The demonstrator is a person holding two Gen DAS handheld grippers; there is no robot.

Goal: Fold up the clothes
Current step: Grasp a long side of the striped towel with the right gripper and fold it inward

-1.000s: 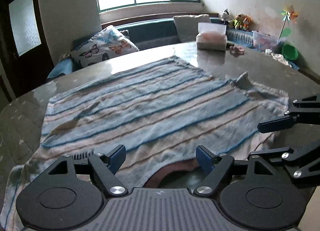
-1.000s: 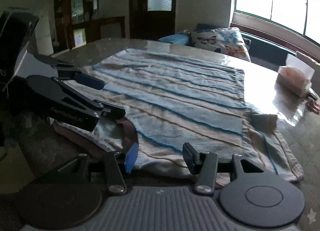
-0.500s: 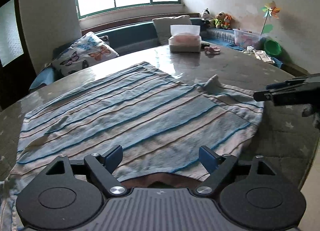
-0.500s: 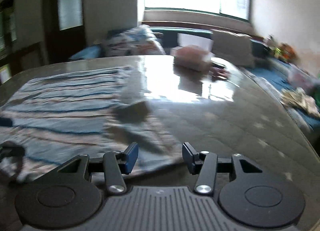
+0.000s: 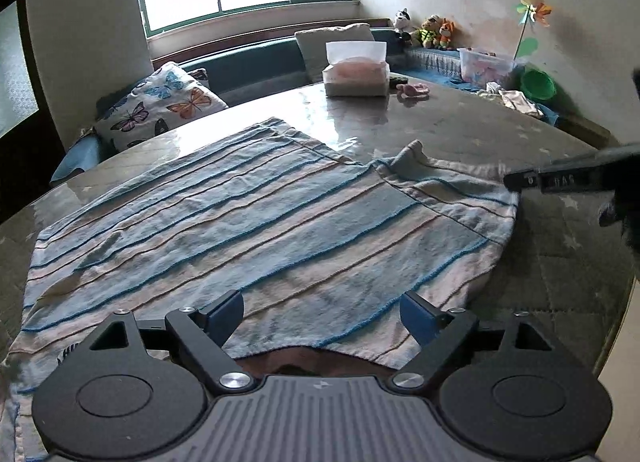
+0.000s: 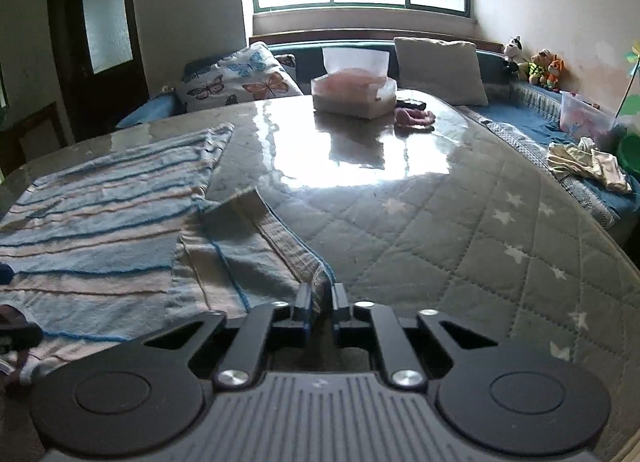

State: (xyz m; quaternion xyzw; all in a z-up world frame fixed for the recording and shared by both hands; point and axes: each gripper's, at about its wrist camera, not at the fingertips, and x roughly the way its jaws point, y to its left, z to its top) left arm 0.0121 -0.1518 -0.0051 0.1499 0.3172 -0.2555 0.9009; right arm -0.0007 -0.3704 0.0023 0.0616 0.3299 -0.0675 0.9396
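Right gripper pinched on sleeve edge of striped shirt, near table's right edge. Left gripper wide open, empty, over the collar at the near edge

My striped shirt is soft, nubbly knit cloth. The bench wears quilted fabric under a glossy clear sheet. My right tool is matt black plastic with shiny metal pivots.

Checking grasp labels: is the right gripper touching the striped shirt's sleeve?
Touching. In the right wrist view the right gripper has its jaws closed on the sleeve edge of the striped shirt, cloth pinched between the fingers.
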